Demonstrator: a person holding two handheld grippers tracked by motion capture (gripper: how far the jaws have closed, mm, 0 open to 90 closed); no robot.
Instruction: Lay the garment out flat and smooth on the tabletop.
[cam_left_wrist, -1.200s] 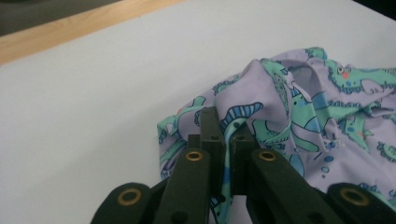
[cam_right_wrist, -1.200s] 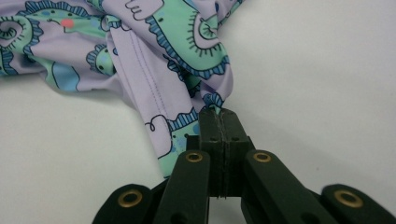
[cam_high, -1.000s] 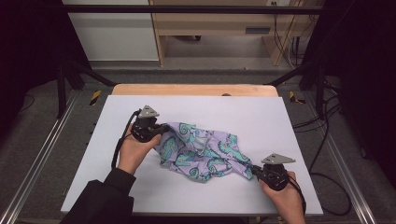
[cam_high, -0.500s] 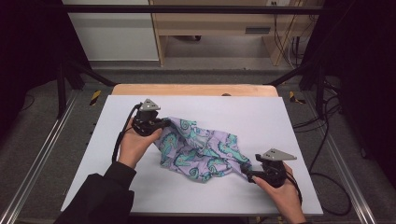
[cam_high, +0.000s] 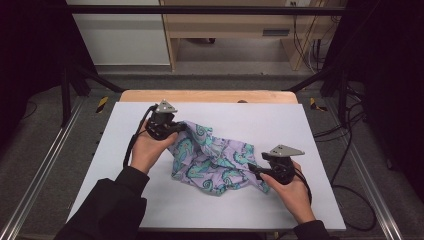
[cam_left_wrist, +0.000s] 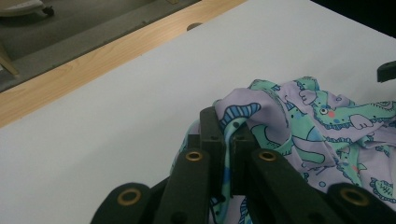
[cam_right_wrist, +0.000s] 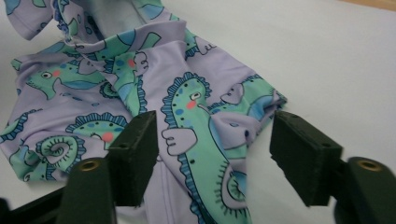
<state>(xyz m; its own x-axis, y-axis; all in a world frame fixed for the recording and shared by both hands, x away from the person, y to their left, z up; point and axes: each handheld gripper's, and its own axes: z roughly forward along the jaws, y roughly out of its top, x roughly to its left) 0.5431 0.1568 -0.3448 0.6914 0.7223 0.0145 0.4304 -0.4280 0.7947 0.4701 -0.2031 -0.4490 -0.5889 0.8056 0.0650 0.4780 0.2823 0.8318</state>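
The left gripper (cam_left_wrist: 223, 140) pinches a fold of the soft, light cloth (cam_high: 215, 157) lying crumpled mid-table (cam_high: 300, 120), while the right gripper (cam_right_wrist: 215, 154), jaws just closing (still apart, nothing pinched), should take its near edge.

The garment (cam_high: 215, 162) is a thin, smooth, stretchy-looking cloth, lilac with a printed seahorse pattern in mint and blue, matt with a slight sheen on its folds. It lies on a white tabletop (cam_high: 310, 125) that is smooth and matt, edged at the far side by a strip of light wood (cam_high: 210, 96) with visible grain. The left gripper (cam_left_wrist: 223, 140) and right gripper (cam_right_wrist: 212, 156) have black, matt plastic-looking jaws with small brass-coloured metal rivets.
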